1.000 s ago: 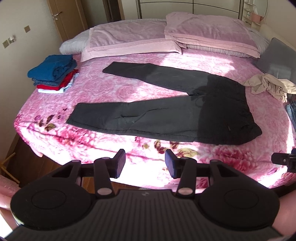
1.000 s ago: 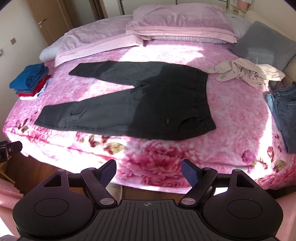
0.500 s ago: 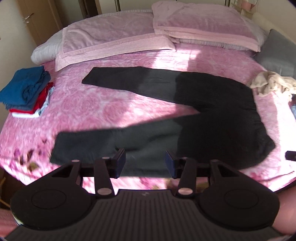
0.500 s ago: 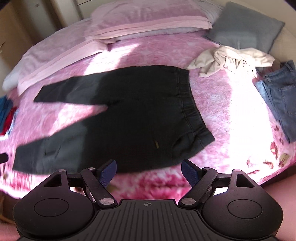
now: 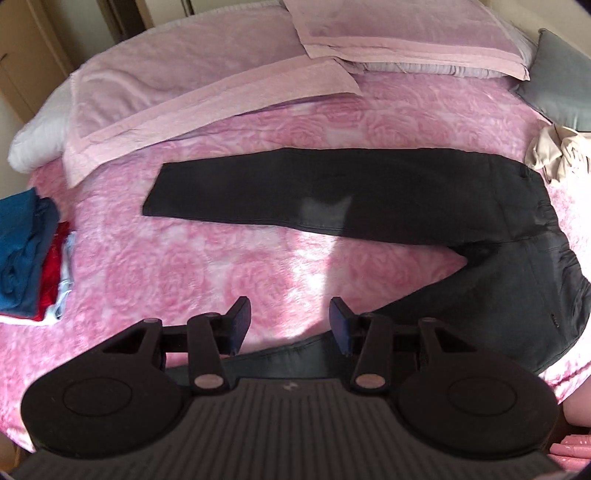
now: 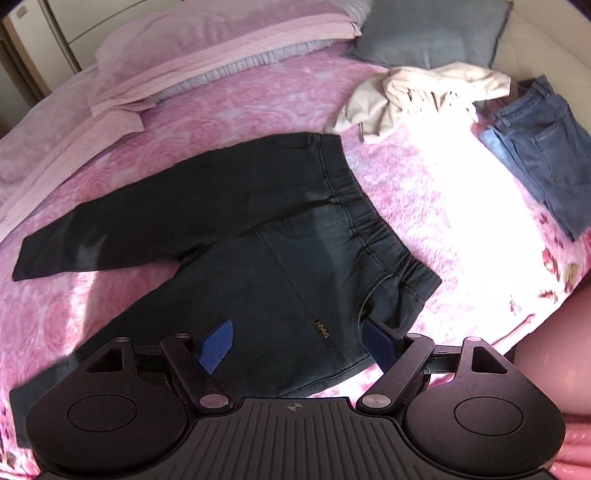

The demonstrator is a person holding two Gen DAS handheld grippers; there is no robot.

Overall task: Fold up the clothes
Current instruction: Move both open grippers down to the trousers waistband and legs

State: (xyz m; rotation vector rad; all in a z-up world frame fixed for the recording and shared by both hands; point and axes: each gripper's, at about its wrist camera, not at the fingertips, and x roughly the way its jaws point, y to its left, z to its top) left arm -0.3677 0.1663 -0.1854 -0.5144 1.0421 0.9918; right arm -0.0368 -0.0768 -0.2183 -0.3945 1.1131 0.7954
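The black trousers (image 6: 258,236) are spread flat near the bed's (image 5: 221,251) front edge, legs splayed. Both the left claw (image 5: 290,325) and the right claw (image 6: 299,341) are held apart, empty. The near leg's hem and waistband corner are best pinched together, then carried over the far leg evenly.

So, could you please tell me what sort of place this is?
Most likely a home bedroom: a bed with a pink rose-patterned blanket, pillows at its head, and a stack of folded clothes beside the dark trousers.
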